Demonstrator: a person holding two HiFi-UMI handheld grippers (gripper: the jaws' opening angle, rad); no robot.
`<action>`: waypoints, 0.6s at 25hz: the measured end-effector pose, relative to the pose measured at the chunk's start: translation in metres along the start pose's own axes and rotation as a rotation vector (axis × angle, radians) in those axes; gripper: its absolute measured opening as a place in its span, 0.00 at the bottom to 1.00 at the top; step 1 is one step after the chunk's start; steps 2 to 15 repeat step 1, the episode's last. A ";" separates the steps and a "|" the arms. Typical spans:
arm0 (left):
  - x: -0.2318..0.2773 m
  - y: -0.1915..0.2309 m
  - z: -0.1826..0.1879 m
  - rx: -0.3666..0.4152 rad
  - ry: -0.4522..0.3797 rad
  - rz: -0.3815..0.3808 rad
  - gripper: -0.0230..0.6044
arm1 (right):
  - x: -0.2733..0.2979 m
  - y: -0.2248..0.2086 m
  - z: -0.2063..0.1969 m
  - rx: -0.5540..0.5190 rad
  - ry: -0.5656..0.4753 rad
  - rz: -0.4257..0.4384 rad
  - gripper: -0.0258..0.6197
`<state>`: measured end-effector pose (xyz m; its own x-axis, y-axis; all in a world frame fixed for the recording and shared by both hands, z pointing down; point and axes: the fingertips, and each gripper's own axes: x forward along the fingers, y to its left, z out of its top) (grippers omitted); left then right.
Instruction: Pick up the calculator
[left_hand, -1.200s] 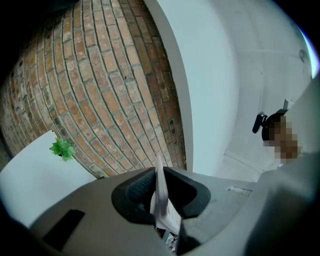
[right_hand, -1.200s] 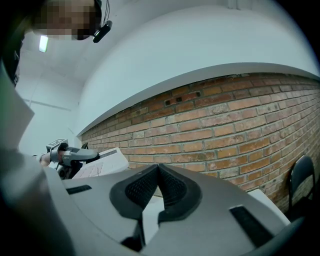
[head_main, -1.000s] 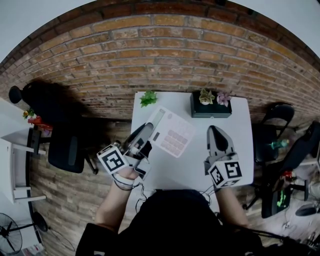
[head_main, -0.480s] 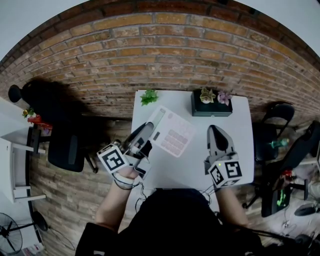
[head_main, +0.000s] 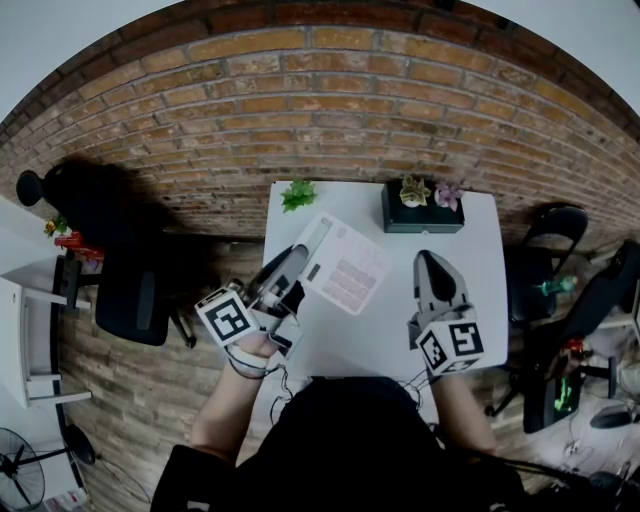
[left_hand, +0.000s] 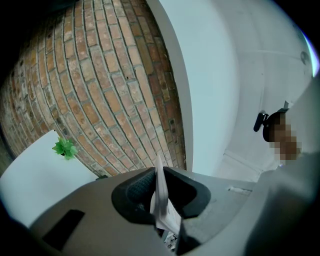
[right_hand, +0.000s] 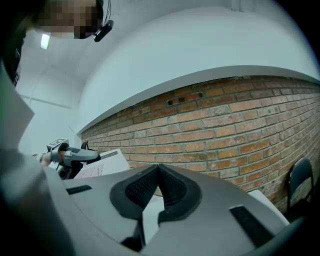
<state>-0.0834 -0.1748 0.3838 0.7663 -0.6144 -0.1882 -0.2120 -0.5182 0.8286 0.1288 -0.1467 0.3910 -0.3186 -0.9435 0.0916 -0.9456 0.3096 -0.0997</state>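
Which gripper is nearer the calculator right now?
Left. The left gripper is clamped on the left edge of the calculator; the right gripper is shut and empty, apart from it on its right side.

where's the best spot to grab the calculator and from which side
Its thin left edge, approached from the left, as the left gripper does: the calculator is a flat slab, so jaws closing across its thickness at the rim likely hold best.
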 end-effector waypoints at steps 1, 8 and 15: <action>-0.001 0.000 0.000 0.001 0.000 -0.002 0.11 | 0.000 0.001 0.000 -0.001 -0.002 0.000 0.05; -0.001 0.000 0.000 0.001 0.000 -0.002 0.11 | 0.000 0.001 0.000 -0.001 -0.002 0.000 0.05; -0.001 0.000 0.000 0.001 0.000 -0.002 0.11 | 0.000 0.001 0.000 -0.001 -0.002 0.000 0.05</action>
